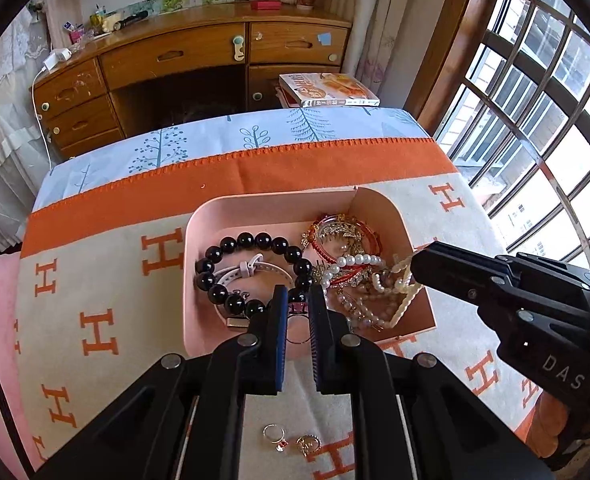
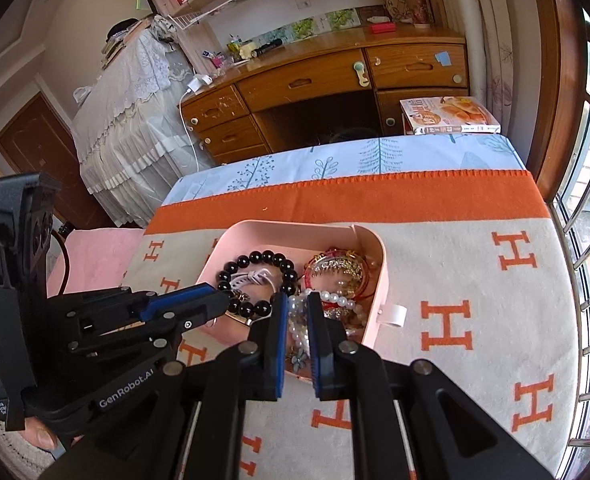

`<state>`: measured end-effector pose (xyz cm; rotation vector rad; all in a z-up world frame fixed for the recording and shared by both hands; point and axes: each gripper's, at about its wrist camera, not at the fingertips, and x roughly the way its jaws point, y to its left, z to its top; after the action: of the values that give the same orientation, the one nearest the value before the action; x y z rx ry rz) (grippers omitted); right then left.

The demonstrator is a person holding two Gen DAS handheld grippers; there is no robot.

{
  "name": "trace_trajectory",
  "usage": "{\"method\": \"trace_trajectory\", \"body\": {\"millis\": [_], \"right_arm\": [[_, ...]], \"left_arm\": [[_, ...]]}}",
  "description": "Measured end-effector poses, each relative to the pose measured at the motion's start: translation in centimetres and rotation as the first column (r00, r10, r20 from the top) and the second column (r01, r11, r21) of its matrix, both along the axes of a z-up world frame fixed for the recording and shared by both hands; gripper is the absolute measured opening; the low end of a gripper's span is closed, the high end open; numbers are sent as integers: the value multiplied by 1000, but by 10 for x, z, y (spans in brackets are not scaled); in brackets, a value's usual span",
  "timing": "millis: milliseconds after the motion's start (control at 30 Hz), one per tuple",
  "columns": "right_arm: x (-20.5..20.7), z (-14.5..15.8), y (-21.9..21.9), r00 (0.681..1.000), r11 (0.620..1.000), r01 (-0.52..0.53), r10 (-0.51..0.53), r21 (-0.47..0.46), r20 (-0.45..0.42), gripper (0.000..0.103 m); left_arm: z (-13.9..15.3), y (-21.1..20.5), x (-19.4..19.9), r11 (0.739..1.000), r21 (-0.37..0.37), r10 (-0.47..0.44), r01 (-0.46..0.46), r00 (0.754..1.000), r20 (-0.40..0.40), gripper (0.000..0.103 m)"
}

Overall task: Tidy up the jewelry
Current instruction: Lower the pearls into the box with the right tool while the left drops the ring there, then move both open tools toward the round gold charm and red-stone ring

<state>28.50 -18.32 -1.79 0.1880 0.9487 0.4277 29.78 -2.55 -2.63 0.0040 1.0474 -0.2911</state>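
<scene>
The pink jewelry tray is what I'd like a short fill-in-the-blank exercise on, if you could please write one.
1. The black bead bracelet lies inside the ____ tray.
2. Two rings lie on the ____, outside the tray.
3. The letter repeated in orange on the blanket is ____.
4. The white watch strap lies within the loop of the ____ bracelet.

Missing words: pink; blanket; H; black bead

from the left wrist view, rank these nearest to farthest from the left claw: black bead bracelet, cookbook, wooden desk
From the left claw:
1. Glossy black round-bead bracelet, in the pink tray's left half, right at the fingertips.
2. Cookbook with a pastry photo cover, beyond the table's far edge, to the right.
3. Brown wooden desk with drawers, against the back wall.
</scene>
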Motion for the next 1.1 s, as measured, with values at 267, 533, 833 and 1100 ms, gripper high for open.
{"method": "trace_trajectory", "body": {"millis": [267, 533, 833, 1100], "right_arm": [[1, -5, -4, 1000, 999, 2, 0, 42, -31, 27], [-22, 9, -8, 1000, 999, -8, 7, 46, 27, 28], [-58, 23, -6, 996, 999, -27, 24, 36, 87, 28], [-89, 25, 7, 991, 997, -80, 80, 1, 105, 27]], "left_arm": [[-12, -1, 9, 1000, -5, 12, -12, 1000, -18, 16], [-8, 2, -1, 1000, 4, 19, -19, 1000, -11, 29], [14, 23, -35, 998, 33, 54, -56, 997, 52, 53], [35, 45, -79, 993, 67, 93, -102, 988, 127, 65]]}}
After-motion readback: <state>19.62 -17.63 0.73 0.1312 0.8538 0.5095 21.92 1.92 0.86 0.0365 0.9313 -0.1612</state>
